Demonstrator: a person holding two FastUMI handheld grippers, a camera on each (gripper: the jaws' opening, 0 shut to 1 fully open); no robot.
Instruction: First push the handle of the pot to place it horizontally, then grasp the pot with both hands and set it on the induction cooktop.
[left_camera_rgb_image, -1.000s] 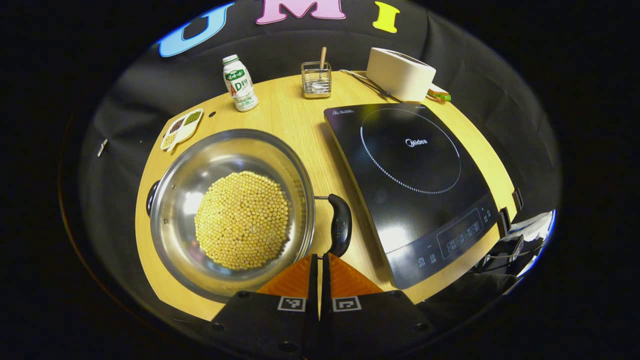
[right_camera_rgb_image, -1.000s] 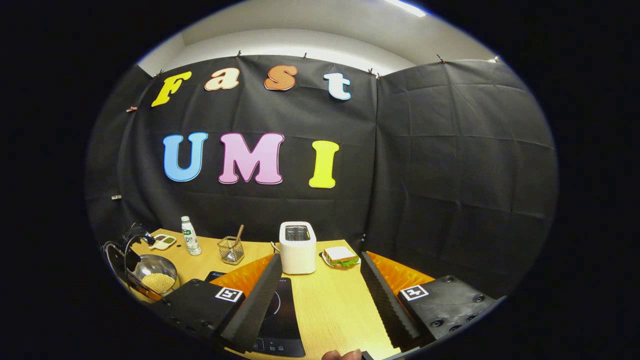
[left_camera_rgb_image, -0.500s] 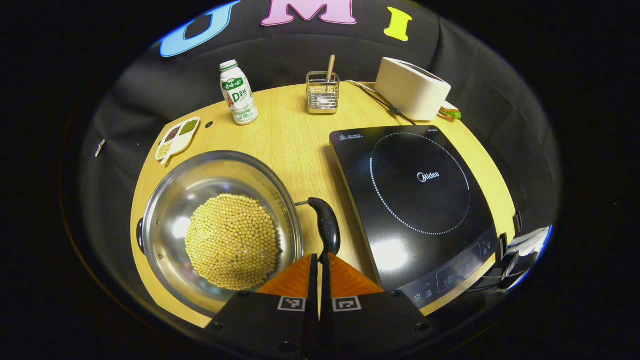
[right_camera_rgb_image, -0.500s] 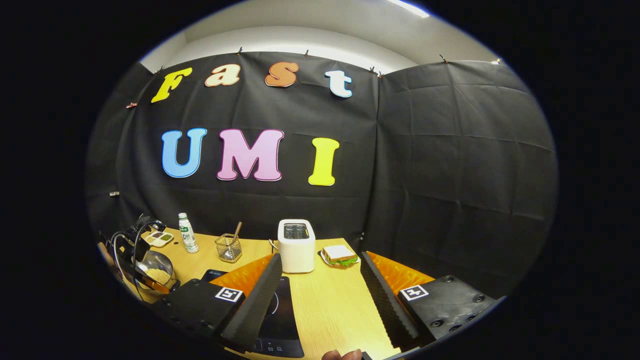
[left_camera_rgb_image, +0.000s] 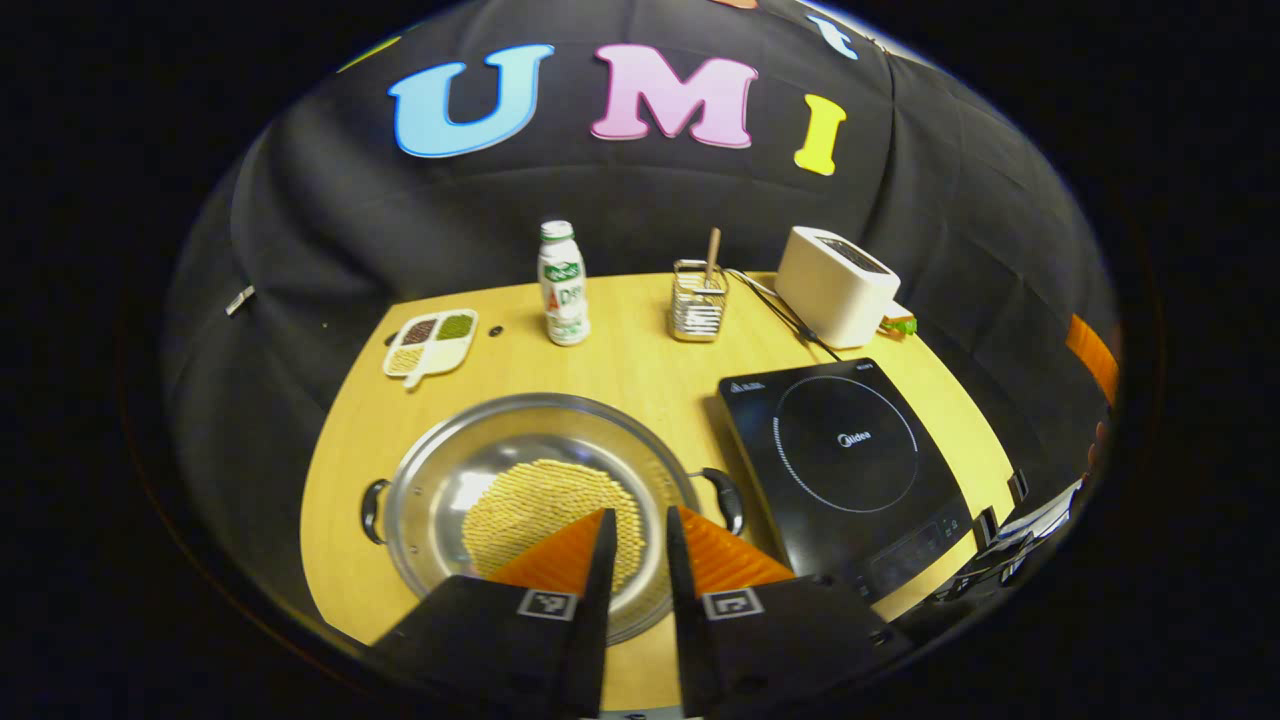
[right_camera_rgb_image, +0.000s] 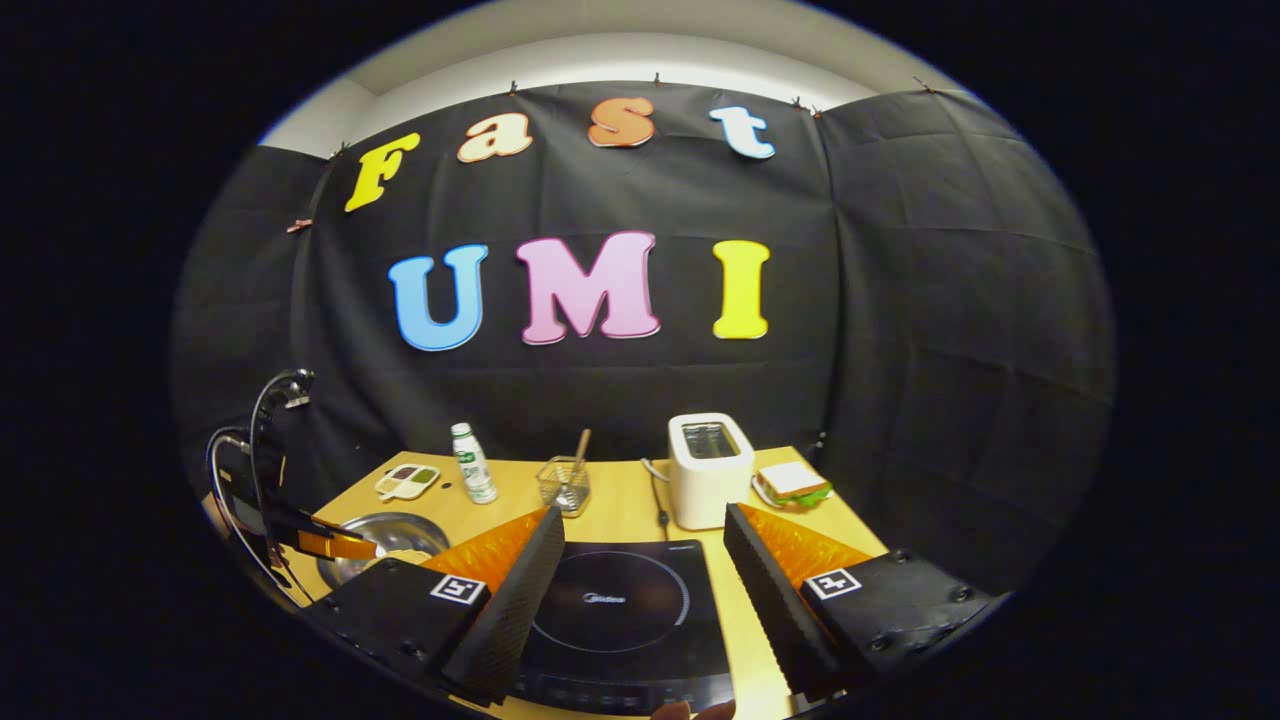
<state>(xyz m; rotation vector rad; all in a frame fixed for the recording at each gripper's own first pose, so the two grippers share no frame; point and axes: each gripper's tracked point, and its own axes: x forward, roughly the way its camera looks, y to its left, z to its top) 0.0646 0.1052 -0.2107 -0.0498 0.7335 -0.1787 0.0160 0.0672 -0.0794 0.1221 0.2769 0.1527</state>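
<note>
Steel pot (left_camera_rgb_image: 530, 500), wide and shallow, sits at lower centre of the left gripper view on a wooden table (left_camera_rgb_image: 620, 370), holding a mound of pale yellow beans (left_camera_rgb_image: 545, 505). Its two dark handles now point left (left_camera_rgb_image: 372, 510) and right (left_camera_rgb_image: 725, 497), so the pushing step looks done, and the two-handed grasp is the step in hand.

The left gripper (left_camera_rgb_image: 636, 545) hovers low over the pot's near rim, its fingers only a narrow slit apart and holding nothing. The right gripper (right_camera_rgb_image: 640, 590) hangs at the bottom of the right gripper view above the induction cooktop (right_camera_rgb_image: 625, 610), its fingers spread wide and empty.

To grasp well, each gripper would likely need to open and close squarely on its own side's handle, the left one first shifting toward the frame's lower left. Lifting level and together should keep the beans from sliding or spilling. The cooktop (left_camera_rgb_image: 850, 465) lies just right of the pot, so the carry is short.

Counted: one pot, two handles, one cooktop, two grippers, one bottle (left_camera_rgb_image: 563, 285), one wire basket (left_camera_rgb_image: 698, 300), one toaster (left_camera_rgb_image: 838, 285), one sandwich (right_camera_rgb_image: 792, 482), and one divided sample dish (left_camera_rgb_image: 430, 340).
</note>
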